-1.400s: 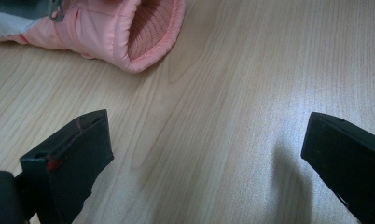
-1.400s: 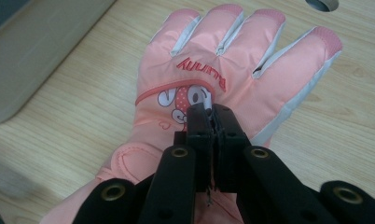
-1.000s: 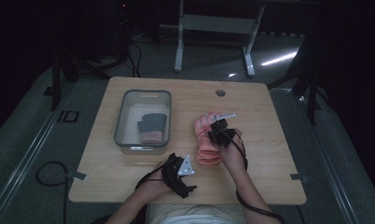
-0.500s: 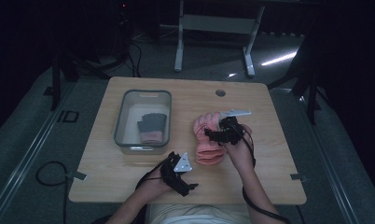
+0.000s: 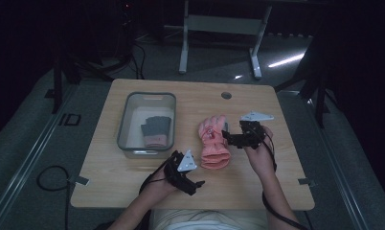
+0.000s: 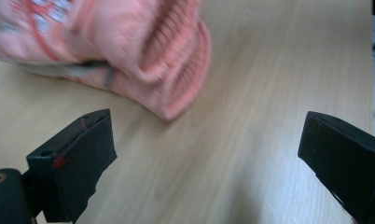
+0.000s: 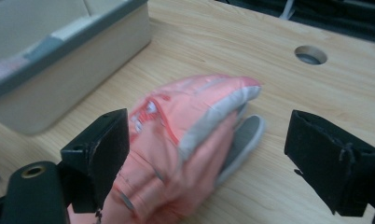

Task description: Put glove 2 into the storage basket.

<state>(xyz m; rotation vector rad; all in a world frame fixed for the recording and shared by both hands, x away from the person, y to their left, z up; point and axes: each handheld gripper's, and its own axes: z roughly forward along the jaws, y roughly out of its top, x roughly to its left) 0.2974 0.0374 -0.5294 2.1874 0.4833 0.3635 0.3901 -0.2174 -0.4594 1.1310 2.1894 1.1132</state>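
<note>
A pink glove point(image 5: 213, 142) lies flat on the wooden table point(image 5: 257, 191), fingers pointing away from the person. My right gripper point(image 5: 227, 139) hovers just right of its fingers; its jaws have just been opening and stand wide apart. In the right gripper view, the right gripper point(image 7: 209, 123) sits above the glove point(image 7: 185, 140) without pressing on it. My left gripper point(image 5: 196, 184) rests low near the table's front edge, below the glove's cuff. In the left gripper view, the left gripper point(image 6: 204, 126) is open and empty, with the ribbed cuff point(image 6: 171, 60) ahead of it.
A grey bin point(image 5: 133, 143) stands at the table's left and holds a dark grey glove with a pink cuff point(image 5: 155, 130). A round cable hole point(image 5: 226, 95) is near the far edge. The bin's wall point(image 7: 69, 70) is close on the left in the right gripper view.
My right gripper opened, let go of the pink glove and drew off to the right and slightly up. The glove now lies spread on the table. The left gripper stayed put.
</note>
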